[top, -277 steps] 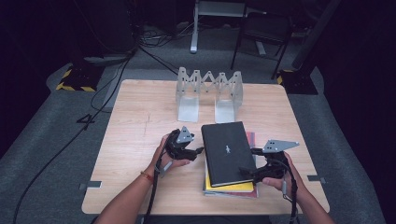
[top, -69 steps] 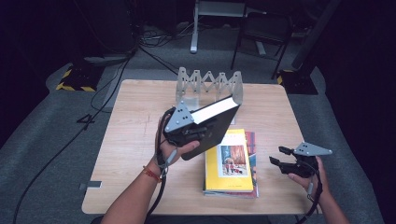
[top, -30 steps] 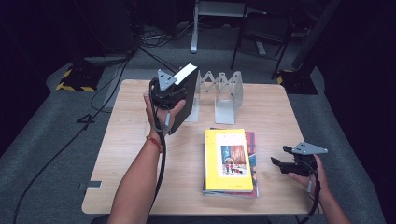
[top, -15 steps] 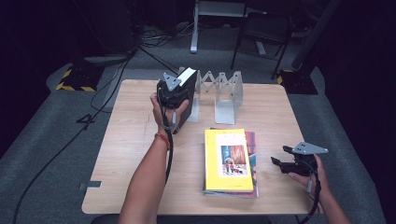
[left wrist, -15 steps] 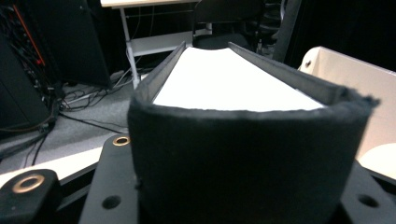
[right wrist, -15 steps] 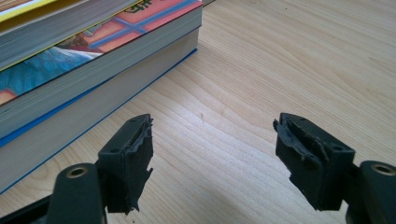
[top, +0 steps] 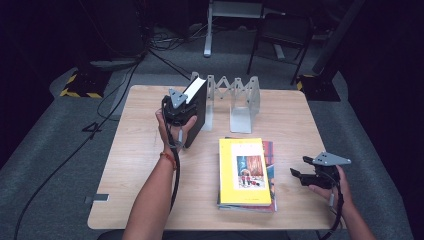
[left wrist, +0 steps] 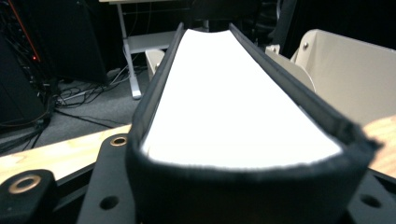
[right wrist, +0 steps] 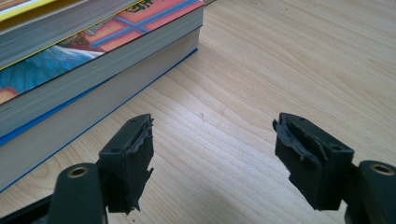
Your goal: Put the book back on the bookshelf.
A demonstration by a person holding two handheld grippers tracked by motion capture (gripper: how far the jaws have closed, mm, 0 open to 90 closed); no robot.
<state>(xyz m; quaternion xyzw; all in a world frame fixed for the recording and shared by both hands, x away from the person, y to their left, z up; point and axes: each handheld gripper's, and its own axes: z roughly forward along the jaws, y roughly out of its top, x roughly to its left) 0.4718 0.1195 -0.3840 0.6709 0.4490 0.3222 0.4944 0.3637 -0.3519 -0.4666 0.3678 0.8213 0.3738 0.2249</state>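
I saw my left gripper clamped on the thick black hardcover book at upper centre, while my right gripper stayed wide open at lower right.

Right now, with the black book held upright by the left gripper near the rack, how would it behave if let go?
The black book stands on its narrow edge, tall, so it would probably tip unless the rack catches it. Its thick white page block suggests fair weight for its size. The hard cover looks stiff, so the left gripper, clamped across it, likely holds without flexing.
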